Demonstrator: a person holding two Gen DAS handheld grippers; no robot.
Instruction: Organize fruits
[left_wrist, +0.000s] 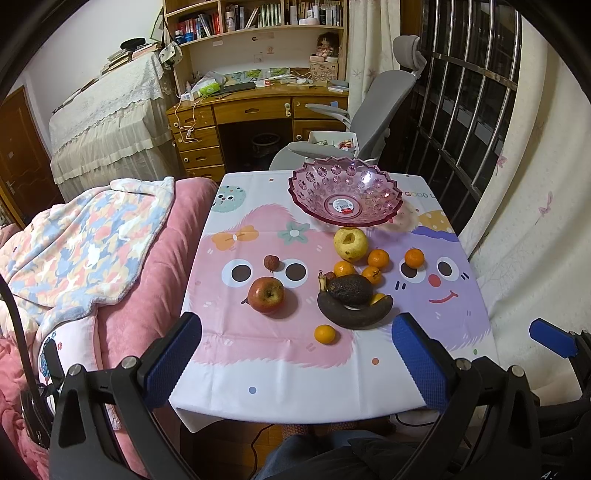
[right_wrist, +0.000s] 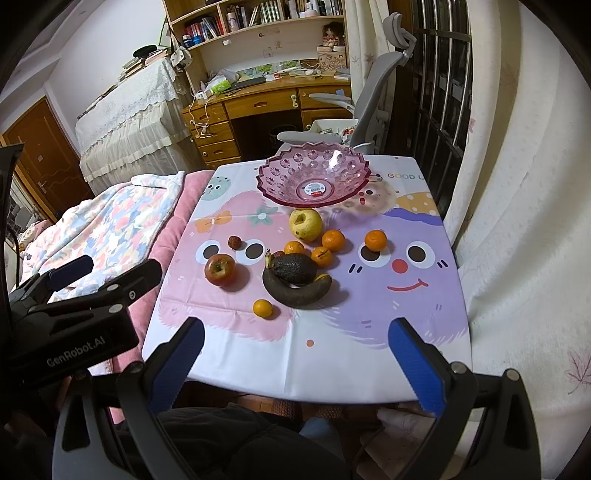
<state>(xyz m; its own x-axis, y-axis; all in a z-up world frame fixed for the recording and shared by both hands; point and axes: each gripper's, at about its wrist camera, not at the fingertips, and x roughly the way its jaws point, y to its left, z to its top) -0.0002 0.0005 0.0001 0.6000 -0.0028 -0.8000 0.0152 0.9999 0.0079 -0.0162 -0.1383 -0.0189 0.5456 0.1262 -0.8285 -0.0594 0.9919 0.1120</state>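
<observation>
A pink plastic bowl (left_wrist: 345, 195) (right_wrist: 314, 181) stands empty at the far side of the table. In front of it lie a yellow pear (left_wrist: 351, 243) (right_wrist: 305, 224), several tangerines (left_wrist: 378, 258) (right_wrist: 333, 240), a dark avocado (left_wrist: 350, 290) (right_wrist: 294, 268) resting on a blackened banana (left_wrist: 354, 314) (right_wrist: 295, 291), a red apple (left_wrist: 266, 294) (right_wrist: 220, 269), a lychee (left_wrist: 270, 262) (right_wrist: 235, 242) and one tangerine (left_wrist: 325, 334) (right_wrist: 262, 308) nearest me. My left gripper (left_wrist: 295, 354) is open and empty above the near table edge. My right gripper (right_wrist: 295, 358) is open and empty there too.
The table carries a cartoon cloth (left_wrist: 280, 369) (right_wrist: 332, 350). A pink bed with a floral blanket (left_wrist: 92, 236) (right_wrist: 110, 221) lies to the left, a curtain (left_wrist: 535, 221) to the right. A grey chair (left_wrist: 373, 110) and wooden desk (left_wrist: 255, 107) stand behind.
</observation>
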